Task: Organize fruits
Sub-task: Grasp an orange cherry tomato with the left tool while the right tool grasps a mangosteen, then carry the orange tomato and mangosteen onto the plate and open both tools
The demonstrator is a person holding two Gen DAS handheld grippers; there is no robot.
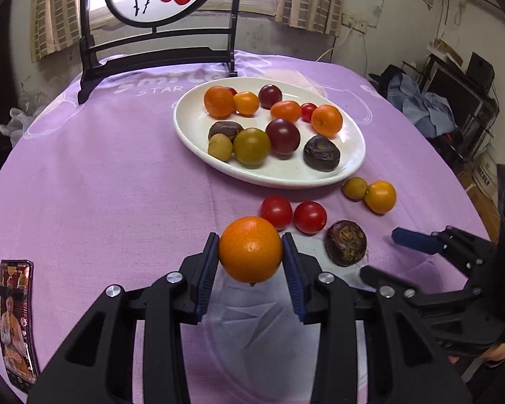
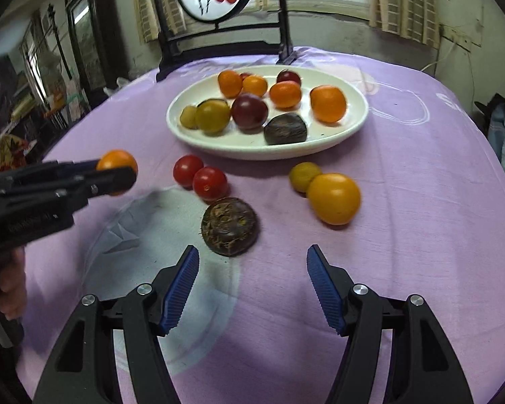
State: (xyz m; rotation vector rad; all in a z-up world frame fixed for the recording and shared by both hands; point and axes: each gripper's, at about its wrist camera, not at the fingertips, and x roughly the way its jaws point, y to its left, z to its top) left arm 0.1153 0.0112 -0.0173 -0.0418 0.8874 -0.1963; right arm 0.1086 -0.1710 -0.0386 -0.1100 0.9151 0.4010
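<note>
Purple cloth [image 1: 101,168] over a round table. My left tongs [image 1: 250,252] clench a smooth orange [image 1: 250,248], lifted clear for carrying to the white plate [image 1: 192,124]. My right tongs [image 2: 252,282] gape, empty, near a rough dark fruit [image 2: 229,225], probably next.

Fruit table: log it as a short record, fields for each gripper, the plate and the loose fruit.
left gripper: shut on orange, lifted off the cloth
right gripper: open, empty, just short of the dark brown fruit
plate: white, oval, holds about a dozen mixed fruits
loose on cloth: two red tomatoes, dark brown fruit, yellow-orange fruit touching a smaller olive one
</note>
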